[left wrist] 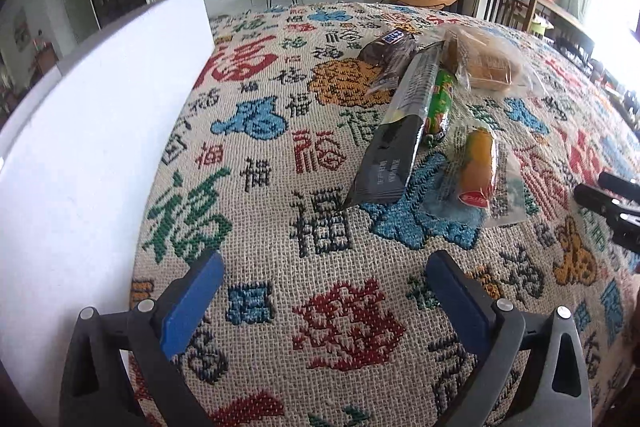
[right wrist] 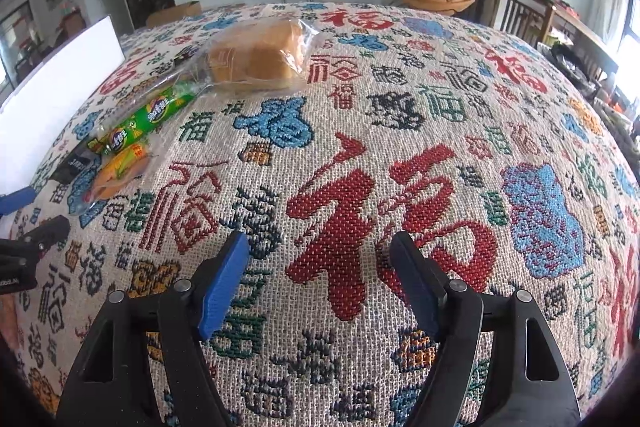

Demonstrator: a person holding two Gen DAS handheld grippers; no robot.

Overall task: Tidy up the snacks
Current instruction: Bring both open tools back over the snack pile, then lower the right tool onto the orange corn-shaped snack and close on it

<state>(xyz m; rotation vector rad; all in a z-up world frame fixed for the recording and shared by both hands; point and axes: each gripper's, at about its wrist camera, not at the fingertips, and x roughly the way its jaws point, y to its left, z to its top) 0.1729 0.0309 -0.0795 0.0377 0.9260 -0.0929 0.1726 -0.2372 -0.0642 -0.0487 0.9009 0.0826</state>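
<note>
Several snacks lie in a loose pile on the patterned tablecloth (left wrist: 320, 155). They are a long black packet (left wrist: 396, 131), a green sausage pack (left wrist: 440, 103), an orange sausage in clear wrap (left wrist: 478, 167), a bagged bread (left wrist: 488, 63) and a dark chocolate bar pack (left wrist: 390, 55). My left gripper (left wrist: 324, 267) is open and empty, low over the cloth, short of the black packet. My right gripper (right wrist: 320, 247) is open and empty too, over bare cloth. From there the bread (right wrist: 260, 55), green pack (right wrist: 160, 111) and orange sausage (right wrist: 120, 167) lie far to its upper left.
A tall white box wall (left wrist: 100, 127) stands along the left of the table, also seen as the white box (right wrist: 60, 75). The other gripper (left wrist: 612, 203) shows at the right edge. Chairs (left wrist: 508, 7) stand beyond the far right side.
</note>
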